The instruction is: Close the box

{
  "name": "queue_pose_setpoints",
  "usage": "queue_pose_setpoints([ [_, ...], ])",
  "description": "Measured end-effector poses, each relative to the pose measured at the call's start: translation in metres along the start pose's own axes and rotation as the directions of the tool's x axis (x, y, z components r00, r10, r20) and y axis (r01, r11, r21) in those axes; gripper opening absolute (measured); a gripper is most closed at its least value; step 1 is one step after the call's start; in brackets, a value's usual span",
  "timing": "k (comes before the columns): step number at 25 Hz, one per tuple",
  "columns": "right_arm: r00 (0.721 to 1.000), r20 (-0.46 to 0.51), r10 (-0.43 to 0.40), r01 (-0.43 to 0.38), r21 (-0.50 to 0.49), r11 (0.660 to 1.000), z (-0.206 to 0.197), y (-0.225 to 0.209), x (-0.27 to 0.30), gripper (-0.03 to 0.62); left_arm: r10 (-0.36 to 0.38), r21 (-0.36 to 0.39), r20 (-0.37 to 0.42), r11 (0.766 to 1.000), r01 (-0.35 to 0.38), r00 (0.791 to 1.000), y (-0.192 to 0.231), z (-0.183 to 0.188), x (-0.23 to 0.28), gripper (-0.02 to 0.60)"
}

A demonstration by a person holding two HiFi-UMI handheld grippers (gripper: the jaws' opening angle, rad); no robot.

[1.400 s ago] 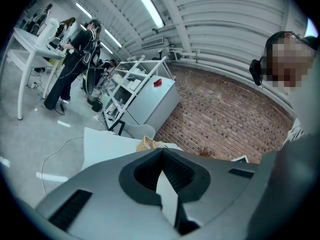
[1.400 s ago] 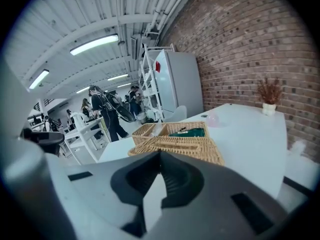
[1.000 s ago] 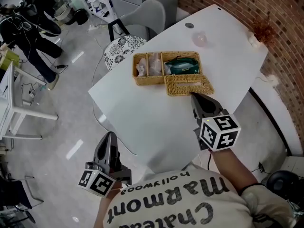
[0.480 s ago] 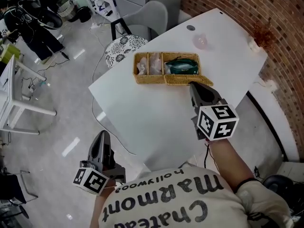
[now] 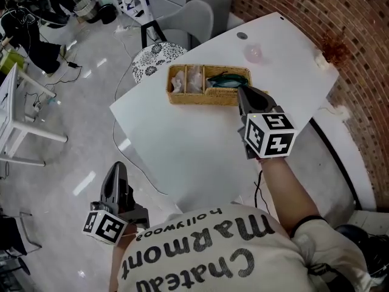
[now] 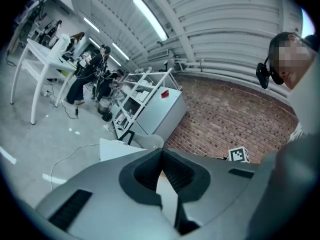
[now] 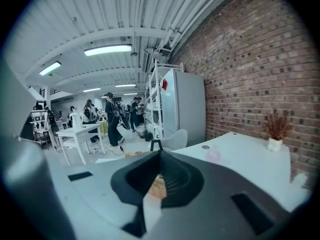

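An open wicker box (image 5: 189,97) stands on the white table (image 5: 182,145), its compartments showing pale items and something green (image 5: 228,81). My right gripper (image 5: 242,92) is shut, its tip at the near right side of the box where the lid hangs. The lid is tilted up and almost wholly hidden behind the gripper. In the right gripper view a scrap of wicker (image 7: 158,186) shows through the gap behind the right gripper's (image 7: 160,154) tips. My left gripper (image 5: 117,166) is shut and empty, held off the table's near left edge, far from the box.
A pink ball (image 5: 253,54) and a small pot with dried sprigs (image 5: 322,58) sit on the far part of the table. A grey chair (image 5: 194,17) stands behind it and a brick wall (image 5: 292,5) runs along the right. People (image 7: 112,116) stand at a white table across the room.
The right gripper moved forward and up to the box. The lid, flat on the table before, rose and went out of sight behind it. The left gripper drifted down and left.
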State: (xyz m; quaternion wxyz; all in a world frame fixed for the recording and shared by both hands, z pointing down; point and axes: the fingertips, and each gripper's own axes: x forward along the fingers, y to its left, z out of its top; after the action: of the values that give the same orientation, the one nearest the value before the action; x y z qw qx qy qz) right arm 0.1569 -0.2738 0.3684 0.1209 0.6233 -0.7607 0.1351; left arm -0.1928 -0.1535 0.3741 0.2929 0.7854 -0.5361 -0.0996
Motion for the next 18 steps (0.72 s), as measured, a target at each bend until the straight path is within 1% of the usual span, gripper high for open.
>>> queue_pose_setpoints([
  [9, 1.000, 0.026, 0.010, -0.010, -0.010, 1.000, 0.013, -0.010, 0.018, 0.015, 0.059, -0.001, 0.028, 0.998, -0.059, 0.998, 0.008, 0.001, -0.011, 0.002],
  [18, 1.000, 0.024, 0.017, -0.016, -0.049, 0.999, 0.022, -0.019, 0.038, 0.015, 0.132, -0.014, 0.067, 0.991, -0.132, 0.989, 0.017, 0.006, -0.031, 0.002],
])
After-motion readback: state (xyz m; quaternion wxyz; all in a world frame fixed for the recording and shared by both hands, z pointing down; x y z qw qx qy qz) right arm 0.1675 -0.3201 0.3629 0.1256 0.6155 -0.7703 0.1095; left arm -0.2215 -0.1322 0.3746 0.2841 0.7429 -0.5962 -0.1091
